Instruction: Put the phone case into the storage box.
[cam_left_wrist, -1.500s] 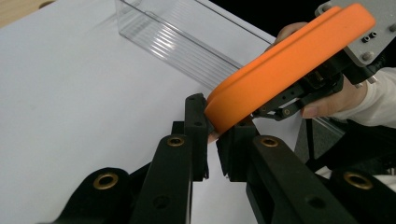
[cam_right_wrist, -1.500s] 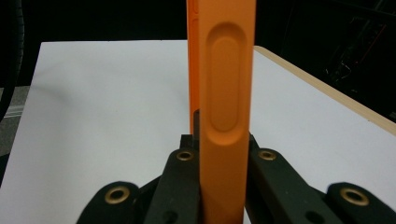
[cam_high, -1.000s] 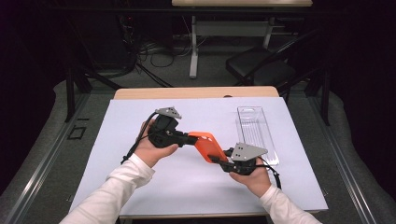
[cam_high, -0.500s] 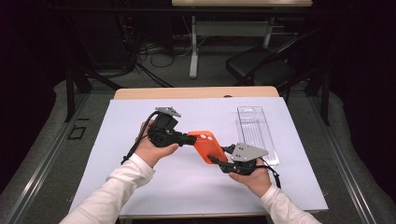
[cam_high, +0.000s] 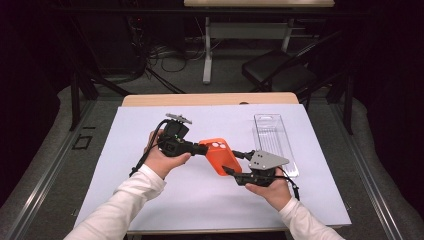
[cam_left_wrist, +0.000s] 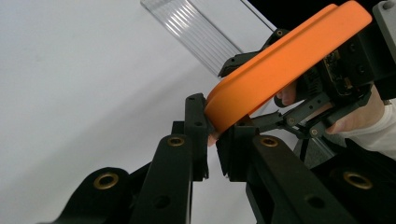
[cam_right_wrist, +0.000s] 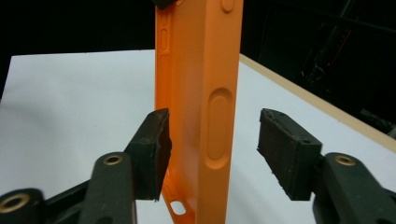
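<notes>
Orange phone case (cam_high: 220, 155) is held above the table (cam_high: 150, 200), pinched at one end by left gripper (cam_left_wrist: 212, 135); right gripper (cam_right_wrist: 212, 154) jaws, just opened, straddle it untouched, so it could droop or slip.

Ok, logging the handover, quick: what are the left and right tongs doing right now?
Left tongs: closed on the orange phone case.
Right tongs: open, just been opening; case between them, one pad clear.

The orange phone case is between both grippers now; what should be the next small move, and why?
Probably draw the right gripper back, clear of the orange phone case. Its jaws have just been opening and one pad stands well apart from the case, while the left gripper is shut on the case's corner, so the left alone seems to carry it.
</notes>
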